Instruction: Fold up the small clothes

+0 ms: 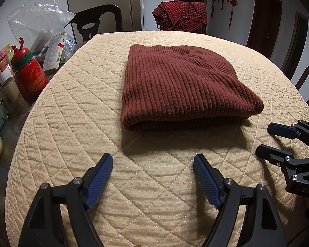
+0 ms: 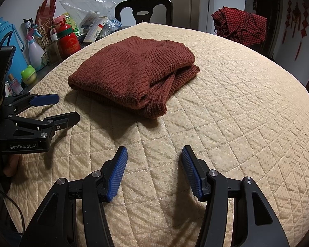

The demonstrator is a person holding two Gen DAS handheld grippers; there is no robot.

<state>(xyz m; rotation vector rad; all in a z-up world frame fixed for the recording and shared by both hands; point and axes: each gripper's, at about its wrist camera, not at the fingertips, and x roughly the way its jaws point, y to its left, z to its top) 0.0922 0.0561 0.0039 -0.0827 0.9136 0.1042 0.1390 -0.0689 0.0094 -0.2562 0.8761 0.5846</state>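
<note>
We see a brown knit sweater (image 1: 181, 84) folded into a thick bundle, lying in the middle of the surface (image 1: 72, 123), which is covered with a cream quilted pad. Our left gripper (image 1: 153, 162) hovers over the pad just in front of the sweater, its blue fingers (image 1: 101, 183) spread wide and gripping nothing. Our right gripper (image 2: 154, 154) is also near the sweater, off to the right side, fingers (image 2: 192, 175) spread apart and holding nothing too. Neither gripper touches the sweater. From the right side we can see the folded layers stacked on each other. Beside the pad stand a red Christmas bottle (image 1: 29, 76) and a clear plastic bag (image 1: 39, 18). A red checked cloth (image 1: 181, 15) hangs over a chair at the far edge.
</note>
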